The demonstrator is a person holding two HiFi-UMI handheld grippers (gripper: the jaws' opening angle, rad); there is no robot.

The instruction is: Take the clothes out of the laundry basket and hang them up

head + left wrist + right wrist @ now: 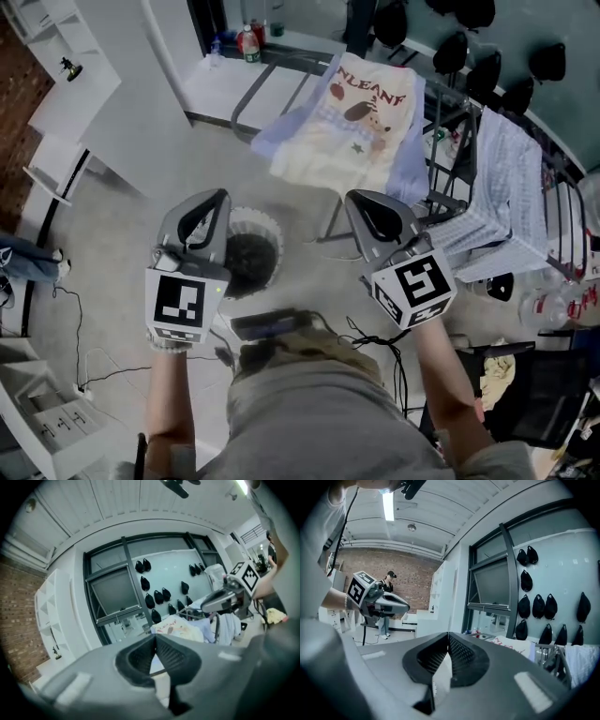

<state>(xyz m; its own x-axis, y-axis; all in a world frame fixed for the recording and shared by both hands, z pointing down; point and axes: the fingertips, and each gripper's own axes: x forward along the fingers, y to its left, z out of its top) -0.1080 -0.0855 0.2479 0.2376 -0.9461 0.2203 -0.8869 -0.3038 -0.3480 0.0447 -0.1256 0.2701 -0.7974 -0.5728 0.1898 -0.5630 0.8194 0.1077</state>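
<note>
Left hand-held gripper [155,637] and right hand-held gripper [448,634] are pictured closed and empty, jaws pressed together, held side by side above the floor. Just beyond the left one, a white laundry basket [267,223] is seen on the floor with dark clothes [246,261] inside. Farther off, a cream printed cloth [361,122] and a pale striped garment [511,183] are draped over a drying rack [437,169].
</note>
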